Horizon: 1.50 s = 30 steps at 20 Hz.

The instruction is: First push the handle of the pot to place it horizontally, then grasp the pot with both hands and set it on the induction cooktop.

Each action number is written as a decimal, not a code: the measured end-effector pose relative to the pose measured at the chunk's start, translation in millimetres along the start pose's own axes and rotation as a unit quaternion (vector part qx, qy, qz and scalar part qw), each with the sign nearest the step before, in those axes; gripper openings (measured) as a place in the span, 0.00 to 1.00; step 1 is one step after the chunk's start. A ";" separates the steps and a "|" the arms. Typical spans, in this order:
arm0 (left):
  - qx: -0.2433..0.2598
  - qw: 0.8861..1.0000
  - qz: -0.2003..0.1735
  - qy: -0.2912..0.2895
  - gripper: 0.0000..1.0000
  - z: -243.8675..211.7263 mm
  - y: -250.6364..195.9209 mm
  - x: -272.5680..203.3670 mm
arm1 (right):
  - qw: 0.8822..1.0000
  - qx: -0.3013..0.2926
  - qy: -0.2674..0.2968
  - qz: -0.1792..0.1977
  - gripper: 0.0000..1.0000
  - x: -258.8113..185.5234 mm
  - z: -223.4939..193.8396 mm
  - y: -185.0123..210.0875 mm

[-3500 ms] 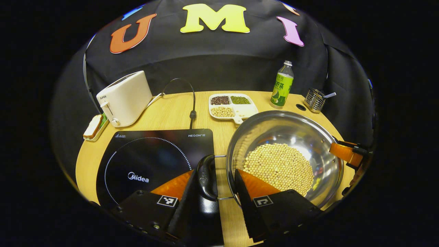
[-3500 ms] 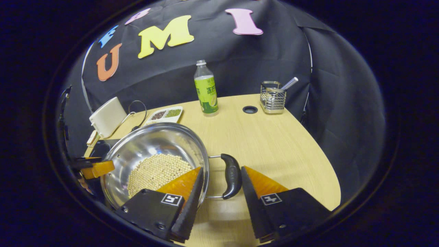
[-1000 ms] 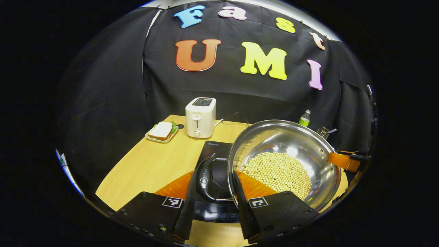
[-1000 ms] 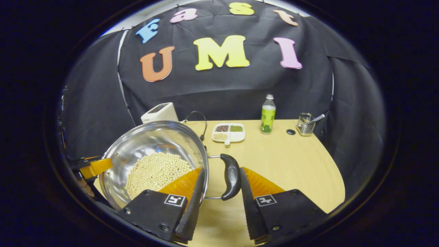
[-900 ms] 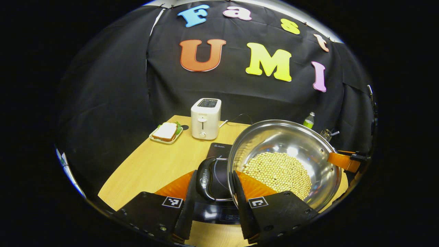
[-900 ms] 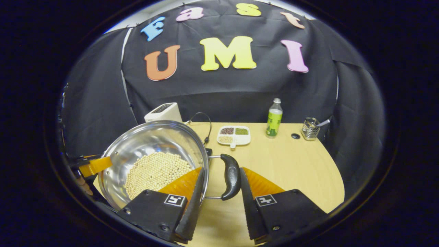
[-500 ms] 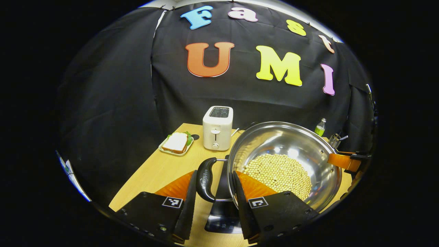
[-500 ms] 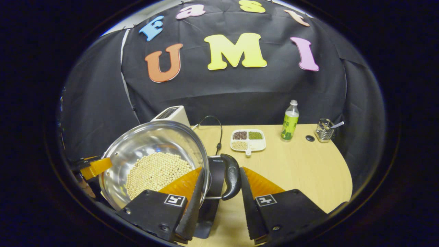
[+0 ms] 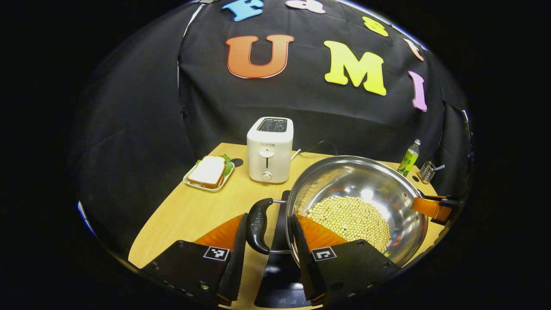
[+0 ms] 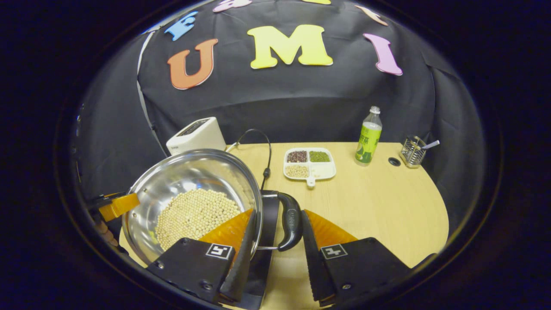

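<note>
A steel pot (image 9: pixel 357 202) filled with pale beans (image 9: pixel 351 217) is carried above the wooden table (image 9: pixel 198 211), its base over the dark cooktop (image 9: pixel 280 275), which is seen beneath it in both views. The left gripper (image 9: pixel 267 241) is closed onto the pot's left handle (image 9: pixel 257 224), and the right gripper (image 10: pixel 273 241) is closed in the same way onto the right handle (image 10: pixel 290 221); in each case one finger lies against the handle's outer side and the other just inside the pot's rim. Both grippers are held low and roughly level, pointing inward from opposite sides. The likely hazards are judged to be these: an uneven descent of the two hands would tilt the pot and spill beans; a slipping handle would drop one side; a landing off the cooktop's centre would leave the pot overhanging its edge.
</note>
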State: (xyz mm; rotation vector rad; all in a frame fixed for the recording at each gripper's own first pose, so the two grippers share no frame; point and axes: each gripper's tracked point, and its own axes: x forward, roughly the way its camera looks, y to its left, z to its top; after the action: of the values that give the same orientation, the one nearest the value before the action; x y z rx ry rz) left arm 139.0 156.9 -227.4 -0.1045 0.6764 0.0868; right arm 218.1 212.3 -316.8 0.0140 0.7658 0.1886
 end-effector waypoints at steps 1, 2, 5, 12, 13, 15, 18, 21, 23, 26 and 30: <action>0.003 1.000 0.000 0.002 0.55 1.2 -0.9 -1.4 | 1.000 0.001 0.003 0.000 0.60 5.5 -2.8 -0.6; 0.005 1.000 0.002 0.003 0.54 2.2 -0.3 -0.6 | 1.000 0.005 0.006 0.001 0.60 9.7 -6.3 -1.3; 0.001 1.000 0.000 0.006 0.54 2.5 -4.1 2.6 | 1.000 0.010 0.016 0.004 0.60 19.7 -17.2 -5.9; -0.012 0.999 -0.030 0.002 0.54 -8.7 -6.8 21.8 | 0.999 0.014 -0.031 -0.003 0.61 14.9 -16.0 -12.7; -0.018 0.999 -0.033 0.001 0.54 -9.4 -7.8 21.9 | 0.999 0.018 -0.038 -0.001 0.61 15.1 -15.7 -12.3; -0.022 0.999 -0.032 -0.001 0.56 -9.4 -9.1 22.8 | 0.998 0.027 -0.048 0.009 0.64 15.4 -15.7 -12.1; -0.023 0.999 -0.031 -0.006 0.58 -6.8 -8.1 23.3 | 0.998 0.030 -0.061 0.015 0.67 14.5 -15.9 -12.2; -0.029 0.999 -0.030 -0.008 0.59 -6.7 -8.1 23.7 | 0.998 0.018 -0.066 0.010 0.70 14.8 -17.1 -11.2; -0.025 0.999 -0.023 -0.008 0.59 -6.3 -7.2 22.1 | 0.998 0.008 -0.061 0.005 0.70 16.9 -17.9 -9.1; -0.017 1.000 -0.015 -0.003 0.59 -5.9 -5.4 20.2 | 0.997 -0.032 -0.067 -0.016 0.70 18.9 -14.7 -6.2; 0.003 1.000 -0.001 -0.019 0.66 2.6 1.9 15.5 | 0.996 -0.037 -0.080 0.002 0.72 22.1 -9.8 -6.2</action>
State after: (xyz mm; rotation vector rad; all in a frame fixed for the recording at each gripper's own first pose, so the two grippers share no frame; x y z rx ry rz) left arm 152.5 159.8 -235.2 -0.0980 0.6394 0.0844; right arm 227.9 209.5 -339.6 -0.0384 0.5988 0.2172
